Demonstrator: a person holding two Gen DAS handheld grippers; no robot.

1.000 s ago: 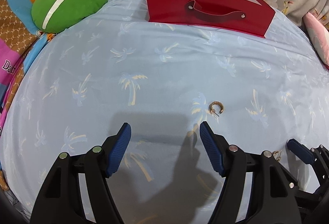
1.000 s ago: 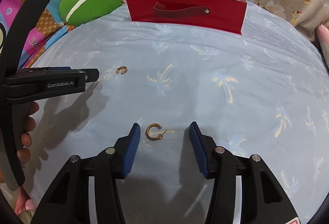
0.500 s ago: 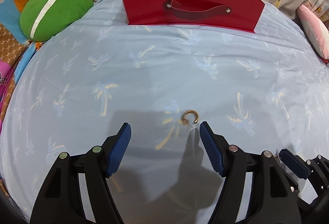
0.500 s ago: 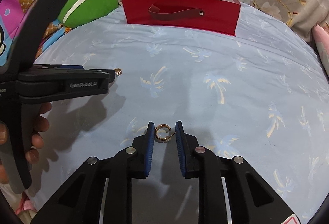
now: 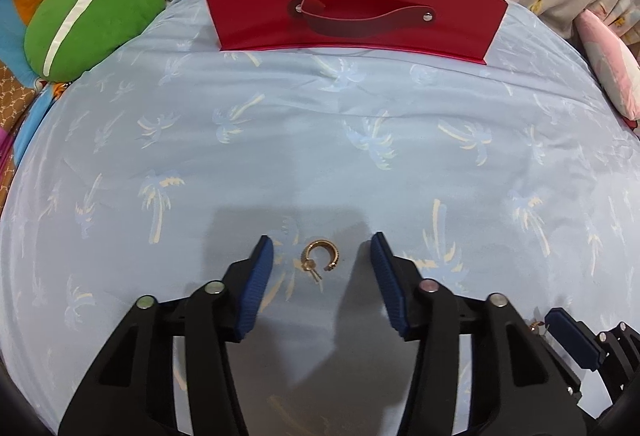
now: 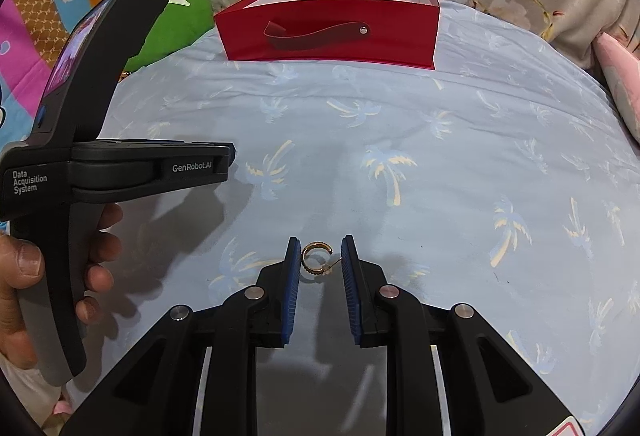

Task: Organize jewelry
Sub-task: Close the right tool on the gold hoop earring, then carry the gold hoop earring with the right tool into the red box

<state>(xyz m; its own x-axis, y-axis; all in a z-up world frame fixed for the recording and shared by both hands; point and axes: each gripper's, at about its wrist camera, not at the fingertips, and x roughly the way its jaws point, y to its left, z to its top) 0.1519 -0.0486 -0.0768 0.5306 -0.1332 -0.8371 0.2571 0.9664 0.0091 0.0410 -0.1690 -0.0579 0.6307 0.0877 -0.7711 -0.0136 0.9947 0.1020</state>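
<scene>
Earrings are what is being tidied: two small gold open hoops on a pale blue palm-print sheet [image 5: 360,163]. In the left wrist view one earring [image 5: 321,258] lies low and central, between the fingers of the left gripper [image 5: 322,268]. Its jaws have just been closing but stand clear of it on both sides. In the right wrist view the other earring [image 6: 316,256], ridged with a thin post, is pinched upright by the right gripper [image 6: 320,262], pads narrowed on it. The step in hand is picking up. Next, I judge, the left jaws must close squarely on the flat-lying hoop without pushing it into the soft cloth. Both then likely go to the red box [image 5: 356,19] at the upper centre.
</scene>
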